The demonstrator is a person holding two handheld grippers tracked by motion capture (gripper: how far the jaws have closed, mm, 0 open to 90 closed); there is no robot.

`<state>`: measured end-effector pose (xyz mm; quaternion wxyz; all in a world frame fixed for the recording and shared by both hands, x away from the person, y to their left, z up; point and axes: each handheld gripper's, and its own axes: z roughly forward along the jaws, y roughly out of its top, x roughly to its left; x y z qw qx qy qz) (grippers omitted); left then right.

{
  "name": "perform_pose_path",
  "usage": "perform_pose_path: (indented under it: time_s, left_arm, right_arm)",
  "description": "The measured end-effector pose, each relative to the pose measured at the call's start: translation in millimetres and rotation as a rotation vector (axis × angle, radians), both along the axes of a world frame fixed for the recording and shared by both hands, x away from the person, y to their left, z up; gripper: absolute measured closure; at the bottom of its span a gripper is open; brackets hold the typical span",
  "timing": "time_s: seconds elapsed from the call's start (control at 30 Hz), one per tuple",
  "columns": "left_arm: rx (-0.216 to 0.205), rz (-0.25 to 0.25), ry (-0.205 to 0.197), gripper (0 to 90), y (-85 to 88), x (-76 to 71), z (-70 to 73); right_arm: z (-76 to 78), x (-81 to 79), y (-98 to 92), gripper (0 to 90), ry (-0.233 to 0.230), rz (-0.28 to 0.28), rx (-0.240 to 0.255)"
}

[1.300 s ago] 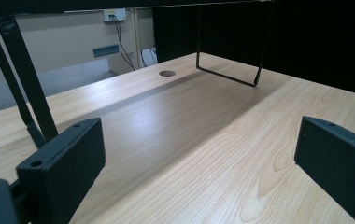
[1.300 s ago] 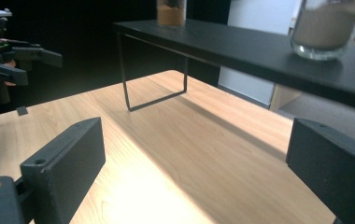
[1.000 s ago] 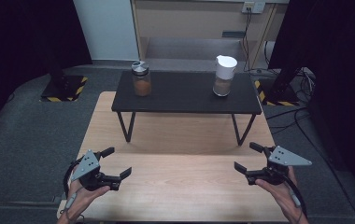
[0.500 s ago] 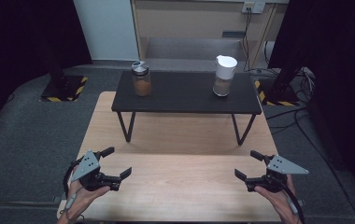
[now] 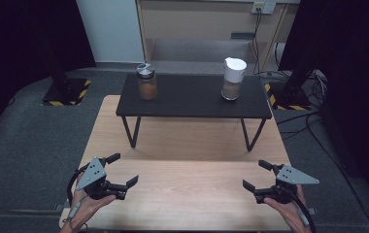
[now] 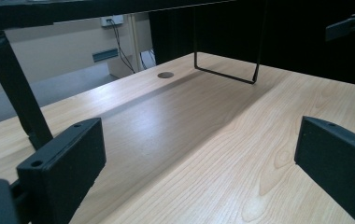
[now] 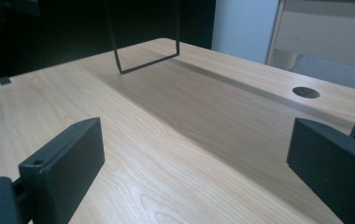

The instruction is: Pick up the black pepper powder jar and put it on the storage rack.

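My left gripper (image 5: pixel 124 169) rests low over the near left part of the wooden table (image 5: pixel 187 141), held in a hand, jaws wide apart and empty. My right gripper (image 5: pixel 254 174) mirrors it at the near right, also open with nothing between its jaws. In the left gripper view, bare wood lies between the jaws of the left gripper (image 6: pixel 199 154); the right gripper view shows the same for the right gripper (image 7: pixel 194 158). On a low black stand (image 5: pixel 192 99) at the table's far side stand a steel-lidded jar of brown contents (image 5: pixel 147 81) and a white-lidded jar (image 5: pixel 233 78).
The stand's thin wire legs (image 6: pixel 224 74) (image 7: pixel 145 65) rise from the table ahead of both grippers. A round cable hole (image 6: pixel 165 74) (image 7: pixel 305 92) sits in the tabletop under the stand. Grey floor, cables and dark curtains surround the table.
The right gripper has drifted slightly toward the table's near edge. The left gripper and both jars have kept still.
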<state>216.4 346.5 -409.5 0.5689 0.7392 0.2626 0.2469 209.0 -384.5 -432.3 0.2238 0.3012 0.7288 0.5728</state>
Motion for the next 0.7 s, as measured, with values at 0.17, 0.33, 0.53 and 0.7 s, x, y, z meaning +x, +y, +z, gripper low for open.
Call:
perform_pose_path:
  time_s: [0.17,0.33,0.53,0.7]
  left_arm:
    - [0.005,-0.011,0.000,0.8,-1.2,1.6,0.1]
    - [-0.007,0.003,-0.005,0.9,0.2,0.4,-0.7]
    - [-0.036,0.055,-0.004,1.1,5.0,-2.0,-3.2]
    - [-0.058,0.112,-0.016,1.2,8.2,-6.9,-5.4]
  right_arm:
    - [-1.6,2.3,0.4,4.1,0.012,0.012,0.009]
    - [-2.4,2.5,1.0,3.7,0.015,0.003,0.016]
    - [-4.4,-0.2,-5.0,2.5,0.018,-0.053,0.039]
    - [-7.0,-4.5,-15.2,2.5,0.015,-0.108,0.068]
